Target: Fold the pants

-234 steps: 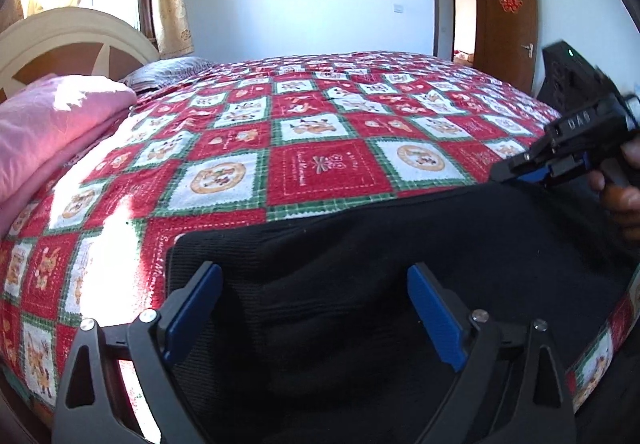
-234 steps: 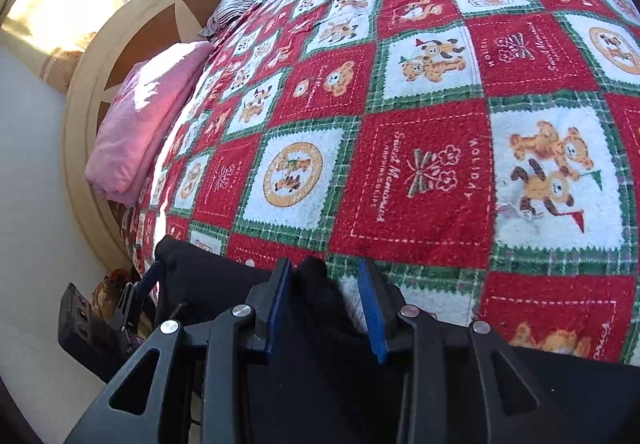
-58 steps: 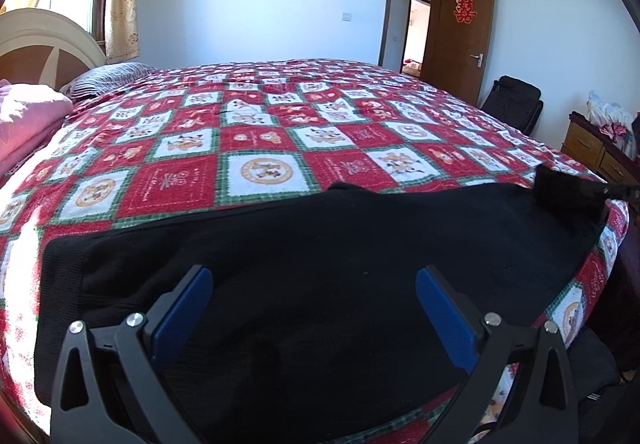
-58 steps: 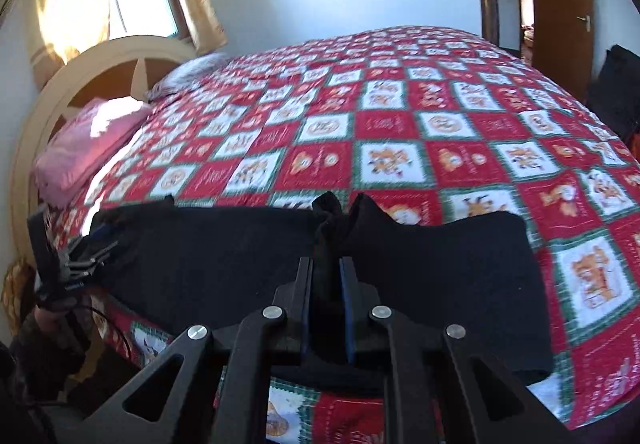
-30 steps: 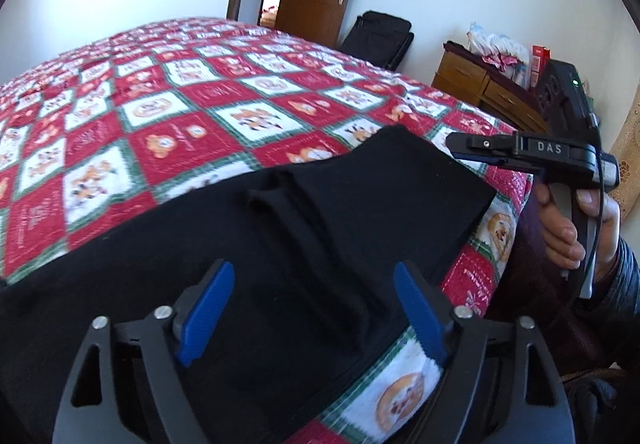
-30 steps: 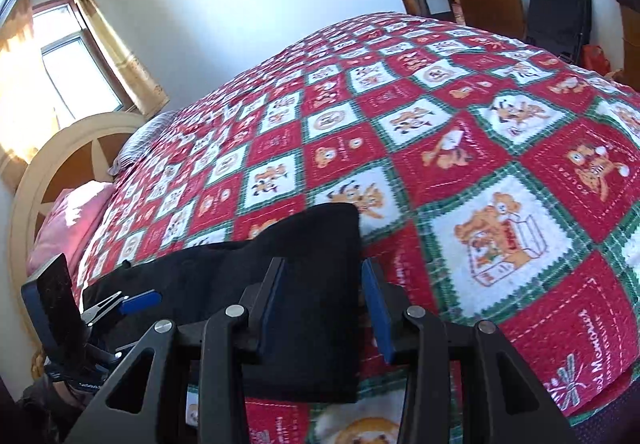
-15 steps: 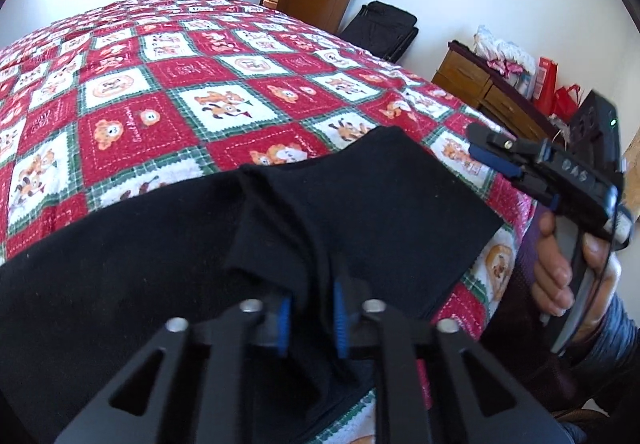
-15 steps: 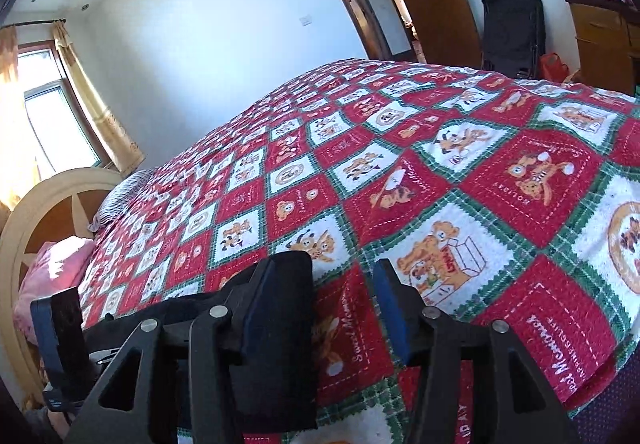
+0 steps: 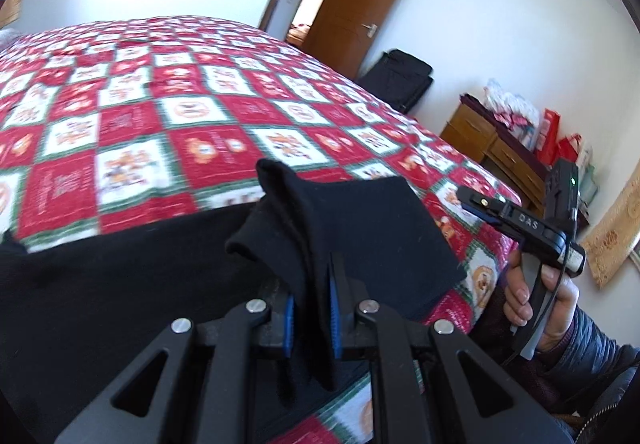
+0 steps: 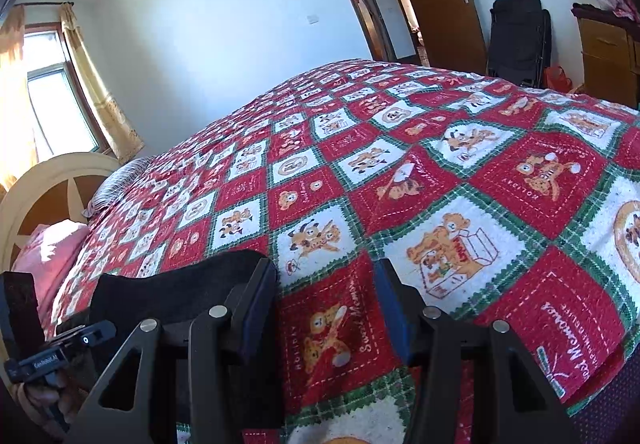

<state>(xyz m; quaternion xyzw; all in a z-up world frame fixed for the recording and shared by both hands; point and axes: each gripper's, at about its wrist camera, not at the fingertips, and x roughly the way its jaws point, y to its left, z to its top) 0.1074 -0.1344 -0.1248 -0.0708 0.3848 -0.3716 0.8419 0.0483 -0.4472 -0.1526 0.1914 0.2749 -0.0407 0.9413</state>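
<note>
Left wrist view: left gripper pinches black pants; right gripper spread, empty; bunched fabric may slip, skewing the fold.

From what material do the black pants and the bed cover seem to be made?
Black pants: likely a soft matte knit or fleece; fuzzy, no sheen, and they fold thickly in the left gripper.
Bed cover: seemingly a woven, terry-like cotton; nubby, napped surface, printed patchwork squares.
</note>
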